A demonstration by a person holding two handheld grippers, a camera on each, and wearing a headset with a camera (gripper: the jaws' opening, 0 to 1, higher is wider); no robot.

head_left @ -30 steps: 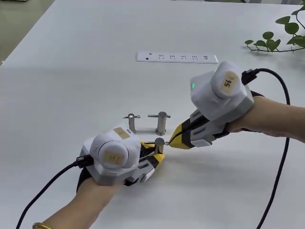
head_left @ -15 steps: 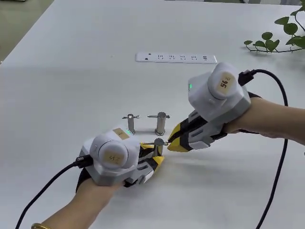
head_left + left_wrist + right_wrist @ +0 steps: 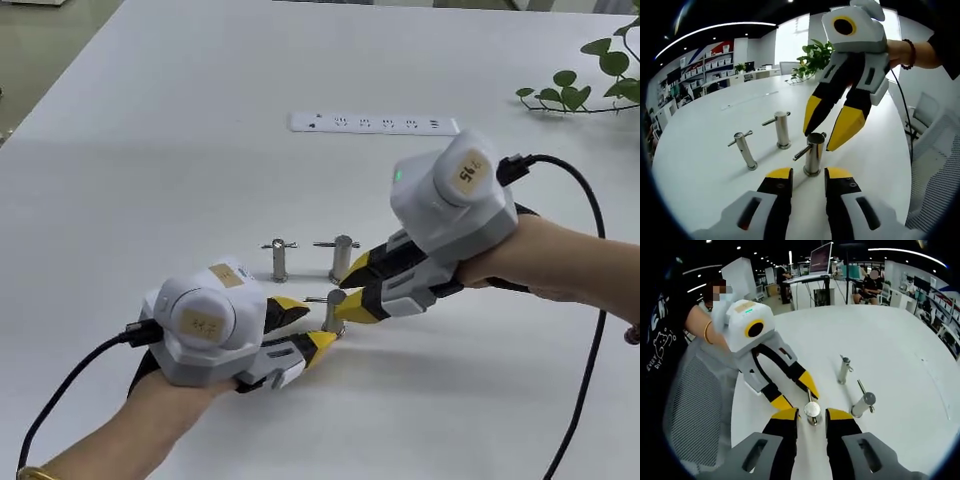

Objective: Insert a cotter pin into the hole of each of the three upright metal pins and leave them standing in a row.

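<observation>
I find the nearest pin point(image 3: 334, 312) boxed in; my left claw point(image 3: 312, 323) gapes at it from the table's point(image 3: 150, 180) near edge, my right claw point(image 3: 350, 290) from the right edge side, tips almost meeting; just behind, a second pin point(image 3: 342, 258) and a third pin point(image 3: 280, 258) bar the way; past them bare table runs to the power strip point(image 3: 375, 123); the left edge side lies open.

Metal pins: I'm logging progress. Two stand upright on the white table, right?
No, three stand upright on the white table: the nearest metal pin, the middle metal pin and the leftmost metal pin, as the left gripper view shows.
</observation>
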